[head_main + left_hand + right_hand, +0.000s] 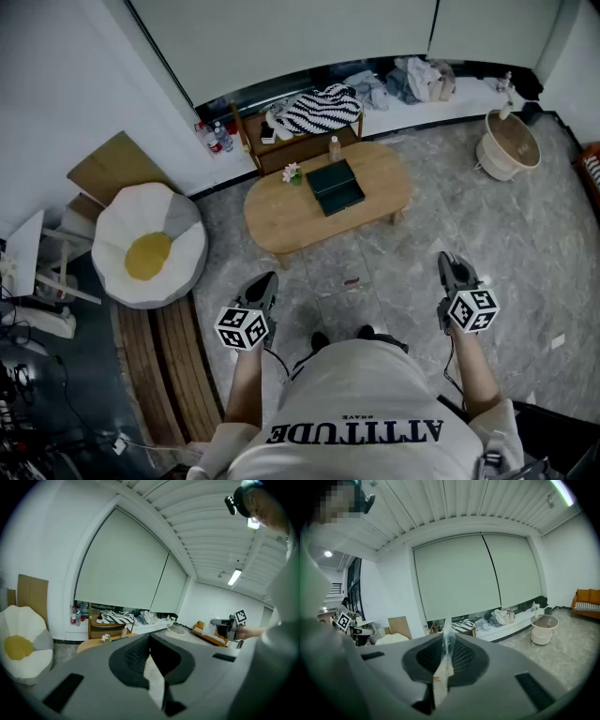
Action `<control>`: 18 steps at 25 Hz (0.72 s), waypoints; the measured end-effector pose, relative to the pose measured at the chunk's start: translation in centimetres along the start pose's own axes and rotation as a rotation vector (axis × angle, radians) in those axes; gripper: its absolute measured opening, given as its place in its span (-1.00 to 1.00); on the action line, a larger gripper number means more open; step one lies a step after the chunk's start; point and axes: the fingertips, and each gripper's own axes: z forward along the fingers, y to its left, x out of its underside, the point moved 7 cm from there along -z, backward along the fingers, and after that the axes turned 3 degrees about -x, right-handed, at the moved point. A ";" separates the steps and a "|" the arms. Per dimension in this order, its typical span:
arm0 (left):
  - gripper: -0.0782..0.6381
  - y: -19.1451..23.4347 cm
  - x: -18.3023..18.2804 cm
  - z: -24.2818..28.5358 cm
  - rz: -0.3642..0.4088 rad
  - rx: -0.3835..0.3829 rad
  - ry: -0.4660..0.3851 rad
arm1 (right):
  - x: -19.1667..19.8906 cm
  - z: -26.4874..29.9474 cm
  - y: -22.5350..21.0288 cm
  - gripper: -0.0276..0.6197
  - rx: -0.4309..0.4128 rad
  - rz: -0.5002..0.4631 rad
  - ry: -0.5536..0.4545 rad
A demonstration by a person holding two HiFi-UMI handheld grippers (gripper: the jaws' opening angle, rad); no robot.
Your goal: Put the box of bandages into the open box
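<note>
With your left gripper (pixel 268 278) and right gripper (pixel 449 260) both closed and empty, walk to the oval wooden table (pixel 384 189) bearing the dark green open box (pixel 335 187), then find the bandage box, which I cannot make out from here.

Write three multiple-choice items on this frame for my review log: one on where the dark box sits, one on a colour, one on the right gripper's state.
1. Where is the dark green box?
A) on the oval wooden table
B) on the floor
C) on the windowsill

2. What colour is the middle of the egg-shaped cushion?
A) red
B) yellow
C) blue

3. How is the right gripper?
A) wide open
B) shut on a bottle
C) shut, nothing held

Answers: 1 A, the box lies on the tabletop beside the small flower pot; 2 B, a yellow yolk patch sits on white; 3 C, its jaws meet with nothing between them.
</note>
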 end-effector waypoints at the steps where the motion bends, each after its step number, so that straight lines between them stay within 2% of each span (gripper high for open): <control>1: -0.72 0.0 0.0 0.0 0.001 0.000 0.000 | 0.0 0.0 0.0 -0.83 0.000 -0.001 -0.001; 13: -0.72 -0.3 -0.1 0.0 0.007 -0.003 -0.001 | -0.1 0.0 -0.2 -0.83 -0.006 0.005 -0.009; 18: -0.72 -0.5 0.0 0.1 0.010 -0.005 0.000 | 0.0 0.0 -0.5 -0.83 -0.013 0.040 -0.025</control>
